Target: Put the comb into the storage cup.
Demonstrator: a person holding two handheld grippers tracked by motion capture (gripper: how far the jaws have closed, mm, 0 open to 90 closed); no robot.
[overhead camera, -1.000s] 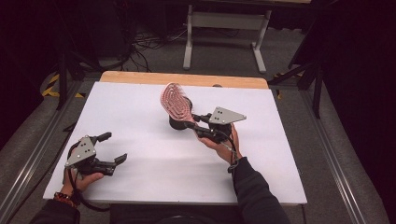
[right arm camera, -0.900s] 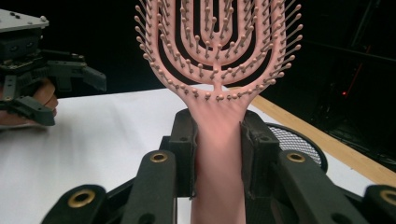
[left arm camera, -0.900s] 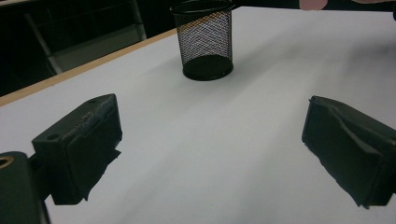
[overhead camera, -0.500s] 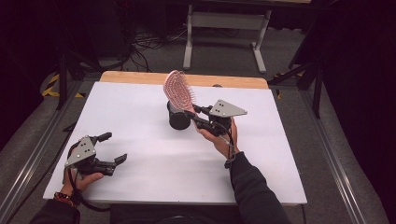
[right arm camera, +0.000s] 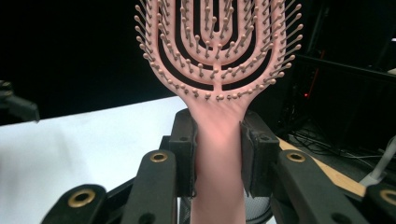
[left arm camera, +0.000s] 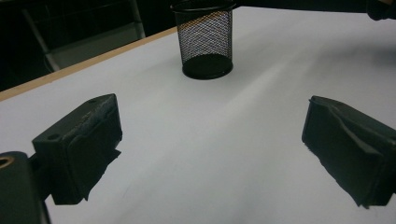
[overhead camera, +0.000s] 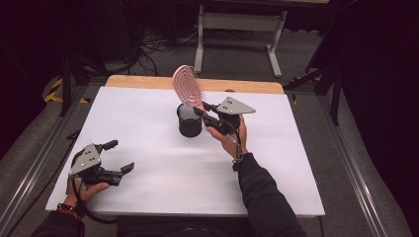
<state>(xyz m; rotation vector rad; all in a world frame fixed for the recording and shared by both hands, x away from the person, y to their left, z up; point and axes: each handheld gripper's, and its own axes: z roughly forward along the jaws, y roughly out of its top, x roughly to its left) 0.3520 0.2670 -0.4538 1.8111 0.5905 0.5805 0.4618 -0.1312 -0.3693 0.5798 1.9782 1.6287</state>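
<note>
White counter (overhead camera: 148,123) carries a black mesh cup (overhead camera: 189,120) near the middle-far part, and the left claw (overhead camera: 118,158) rests released at the near left. Pink plastic hairbrush (overhead camera: 186,85) looks light and stiff, so the smooth handle is the good place to hold; the right claw (overhead camera: 202,109) is clenched on that handle, just above the cup. Compared with one second ago, the brush head now stands more upright and higher.
</note>
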